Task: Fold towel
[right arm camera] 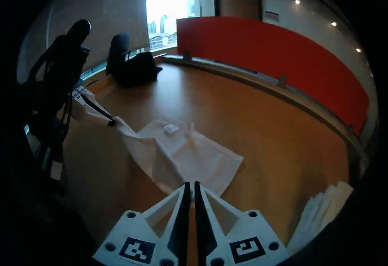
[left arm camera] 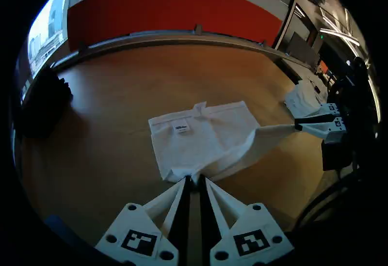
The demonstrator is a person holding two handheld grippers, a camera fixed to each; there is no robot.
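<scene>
Left tongs (left arm camera: 195,179), right tongs (right arm camera: 191,184) each pinch towel (left arm camera: 203,135) corner; lifted edge stretches between them, rest flat on table (left arm camera: 121,82).

Soft matt cloth towel (left arm camera: 203,140) — smooth, glossy wooden table (left arm camera: 121,96).

You cannot see the towel (left arm camera: 203,135) corner pinched inside your left gripper (left arm camera: 195,179). Its label (left arm camera: 181,128) is too small to read. The white stack (right arm camera: 322,212) runs off the view's edge.

The towel (left arm camera: 203,137) is lying on the table (left arm camera: 111,101). A towel stack (left arm camera: 304,96) is sitting to its right, a partition (left arm camera: 169,9) standing behind.
</scene>
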